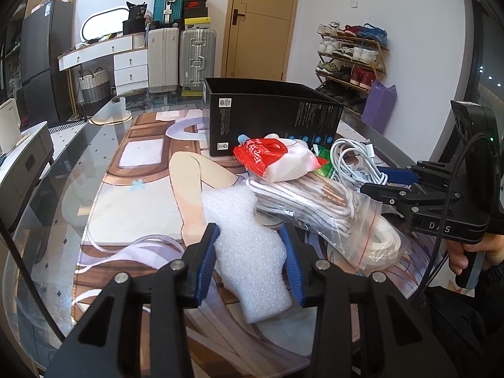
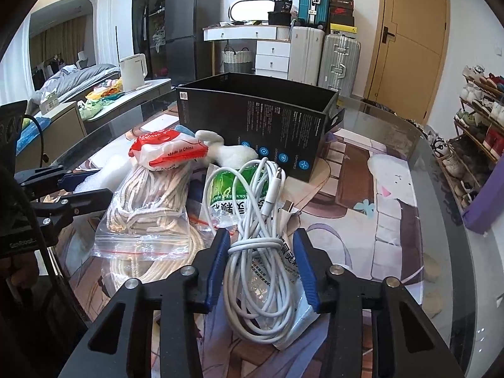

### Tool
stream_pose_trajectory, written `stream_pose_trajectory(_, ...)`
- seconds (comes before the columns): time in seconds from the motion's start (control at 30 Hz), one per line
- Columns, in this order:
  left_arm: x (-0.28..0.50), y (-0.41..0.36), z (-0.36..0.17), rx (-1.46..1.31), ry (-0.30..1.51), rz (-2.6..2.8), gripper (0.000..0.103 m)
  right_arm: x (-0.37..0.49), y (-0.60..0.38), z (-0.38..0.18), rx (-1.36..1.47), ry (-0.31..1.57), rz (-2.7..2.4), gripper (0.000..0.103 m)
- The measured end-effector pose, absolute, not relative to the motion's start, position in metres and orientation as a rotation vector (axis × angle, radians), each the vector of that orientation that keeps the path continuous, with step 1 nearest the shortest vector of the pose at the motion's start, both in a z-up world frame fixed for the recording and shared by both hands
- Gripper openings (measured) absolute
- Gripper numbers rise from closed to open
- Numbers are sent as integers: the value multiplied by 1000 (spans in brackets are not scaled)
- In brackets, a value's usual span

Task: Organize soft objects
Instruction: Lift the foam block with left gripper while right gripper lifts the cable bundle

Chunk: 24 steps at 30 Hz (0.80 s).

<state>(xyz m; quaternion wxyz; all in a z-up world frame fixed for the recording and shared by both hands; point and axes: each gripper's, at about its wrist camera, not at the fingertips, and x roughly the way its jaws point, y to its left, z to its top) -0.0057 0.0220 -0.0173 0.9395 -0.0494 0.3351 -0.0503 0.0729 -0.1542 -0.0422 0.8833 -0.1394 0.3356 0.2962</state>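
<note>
- Foam piece (image 1: 249, 252) sits pinched in your left gripper (image 1: 250, 261) jaws, low over the bench (image 1: 63, 170).
- Your right gripper (image 2: 263, 267) jaws clamp the white cable bundle (image 2: 261, 220); loose loops could snag the rope bag (image 2: 151, 208).
- Black box (image 2: 258, 119) waits behind.

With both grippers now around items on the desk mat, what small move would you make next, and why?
I would probably lift the left gripper a little, since its pads press both sides of the white foam piece, which lies flat on the mat and apart from the open black box behind the pile. The right gripper straddles the white cable bundle, but its grip looks less certain.
</note>
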Motion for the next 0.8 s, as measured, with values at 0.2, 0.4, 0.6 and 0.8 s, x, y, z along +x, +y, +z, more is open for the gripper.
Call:
stream_pose_trajectory(0.2,-6,25,-14,-109,671,-90,39,74,-159,-40,-242,697,642,33)
stream_pose_trajectory(0.4,-8,27,-9,-109,647,-84,39,73,-162,-36,-216,683,647,33)
stream_pose_trajectory(0.6,-9,29,-2,-116,626,-84,39,70,-167,-24,-180,650,649,33)
stream_pose_trajectory(0.8,-9,27,7,-114,605,-91,39,65,-173,-10,-152,611,661,33)
